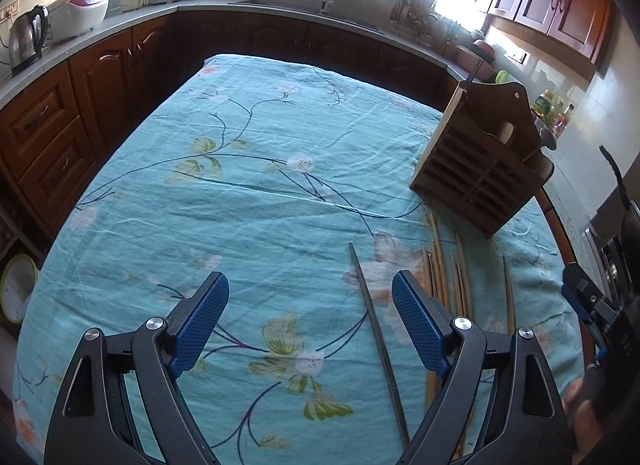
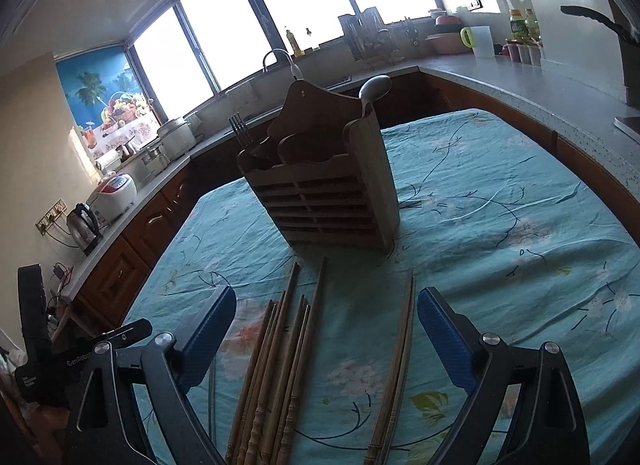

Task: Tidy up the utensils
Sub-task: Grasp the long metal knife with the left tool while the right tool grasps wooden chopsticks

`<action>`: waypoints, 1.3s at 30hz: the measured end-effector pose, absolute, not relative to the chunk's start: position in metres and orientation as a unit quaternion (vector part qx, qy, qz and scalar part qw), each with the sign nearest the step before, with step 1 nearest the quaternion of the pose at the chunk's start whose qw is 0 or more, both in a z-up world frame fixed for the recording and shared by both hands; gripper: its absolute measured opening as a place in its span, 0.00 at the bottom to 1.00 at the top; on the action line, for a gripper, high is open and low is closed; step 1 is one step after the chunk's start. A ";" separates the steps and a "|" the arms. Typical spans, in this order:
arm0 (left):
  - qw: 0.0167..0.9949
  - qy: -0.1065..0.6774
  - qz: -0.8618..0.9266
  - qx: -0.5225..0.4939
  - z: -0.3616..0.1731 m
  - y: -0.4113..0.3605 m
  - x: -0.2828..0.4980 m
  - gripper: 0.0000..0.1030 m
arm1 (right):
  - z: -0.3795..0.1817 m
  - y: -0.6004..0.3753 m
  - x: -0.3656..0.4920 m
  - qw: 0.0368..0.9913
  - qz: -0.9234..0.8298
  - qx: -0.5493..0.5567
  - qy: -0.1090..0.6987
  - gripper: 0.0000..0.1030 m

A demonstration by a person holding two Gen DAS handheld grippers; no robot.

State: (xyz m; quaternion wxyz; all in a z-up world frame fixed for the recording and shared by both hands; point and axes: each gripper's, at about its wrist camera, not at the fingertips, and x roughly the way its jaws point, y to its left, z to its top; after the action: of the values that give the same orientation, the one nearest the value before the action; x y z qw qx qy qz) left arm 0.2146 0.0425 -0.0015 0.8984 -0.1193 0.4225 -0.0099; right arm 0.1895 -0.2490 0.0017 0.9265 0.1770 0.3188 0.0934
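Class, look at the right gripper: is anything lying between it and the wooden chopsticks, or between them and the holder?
Nothing visible. The open right gripper hangs over the chopsticks, and only bare tablecloth separates their tips from the wooden holder.

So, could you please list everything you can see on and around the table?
Slatted wooden utensil holder: one, brown, upright at table's far side.
Metal spoon: one, silver, standing in holder.
Dark fork: one, in holder.
Wooden chopsticks: several, tan, lying before holder.
Thin grey metal rod: one, left of chopsticks.
Floral tablecloth: one, teal.
Electric kettle: one, steel, counter.
Left claw: open, empty.
Right claw: open, over chopsticks.
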 end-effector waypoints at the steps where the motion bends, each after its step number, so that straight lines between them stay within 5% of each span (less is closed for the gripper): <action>1: 0.898 0.425 -0.011 -0.117 -0.002 0.041 0.216 0.83 | 0.000 -0.247 0.192 0.926 0.094 0.175 0.322 0.89; 11: 0.872 0.479 -0.035 -0.098 -0.025 0.018 0.247 0.55 | -0.015 -0.224 0.232 0.909 0.098 0.158 0.374 0.52; 16: 0.857 0.502 -0.039 -0.108 -0.039 0.013 0.259 0.51 | -0.028 -0.211 0.256 0.897 0.106 0.145 0.403 0.39; 19: 0.853 0.509 -0.046 -0.108 -0.044 0.009 0.265 0.41 | -0.035 -0.206 0.268 0.893 0.107 0.140 0.414 0.36; 30: 0.858 0.508 -0.037 -0.057 -0.048 -0.012 0.277 0.35 | -0.054 -0.192 0.299 0.885 0.096 0.103 0.444 0.24; 39: 0.873 0.487 -0.029 0.017 -0.051 -0.031 0.280 0.09 | -0.054 -0.173 0.307 0.887 0.085 0.026 0.453 0.22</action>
State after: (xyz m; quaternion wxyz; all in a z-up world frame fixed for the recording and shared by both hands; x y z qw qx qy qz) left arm 0.2795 -0.0306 -0.0514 0.8727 0.0166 0.4872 -0.0293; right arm 0.3065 -0.1733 -0.0541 0.8869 0.0260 0.4534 0.0848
